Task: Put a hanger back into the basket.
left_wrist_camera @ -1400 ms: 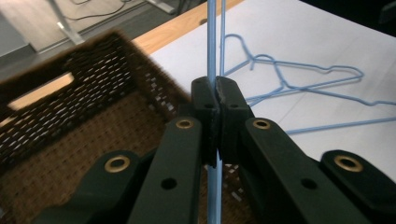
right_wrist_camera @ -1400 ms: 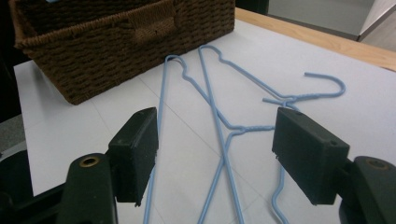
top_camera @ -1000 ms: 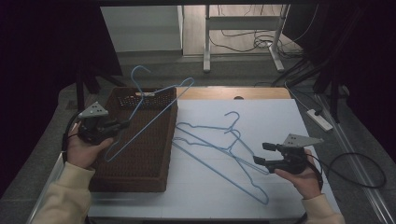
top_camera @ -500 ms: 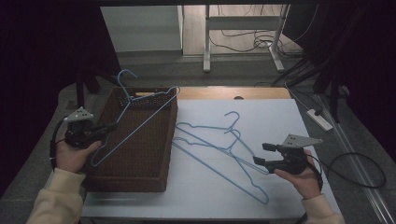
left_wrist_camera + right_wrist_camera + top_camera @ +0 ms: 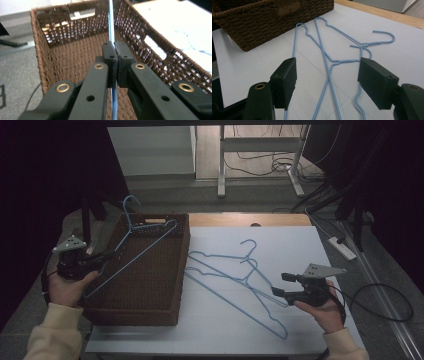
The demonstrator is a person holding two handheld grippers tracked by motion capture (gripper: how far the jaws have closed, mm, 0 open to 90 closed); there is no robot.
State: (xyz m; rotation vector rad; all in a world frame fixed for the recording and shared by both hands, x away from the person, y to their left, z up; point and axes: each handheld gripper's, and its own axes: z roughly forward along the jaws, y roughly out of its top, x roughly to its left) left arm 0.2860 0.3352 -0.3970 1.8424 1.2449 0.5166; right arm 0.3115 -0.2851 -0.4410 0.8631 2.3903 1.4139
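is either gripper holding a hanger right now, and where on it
The left gripper is shut on a blue hanger by its straight wire, over the basket. The right gripper is open, holding nothing.

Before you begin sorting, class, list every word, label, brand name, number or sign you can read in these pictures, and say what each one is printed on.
None: no readable text in any view.
The wicker basket, the blue hangers on the white table, the held hanger, the left gripper and the right gripper bear no lettering.
The power strip on the floor is too small to read.
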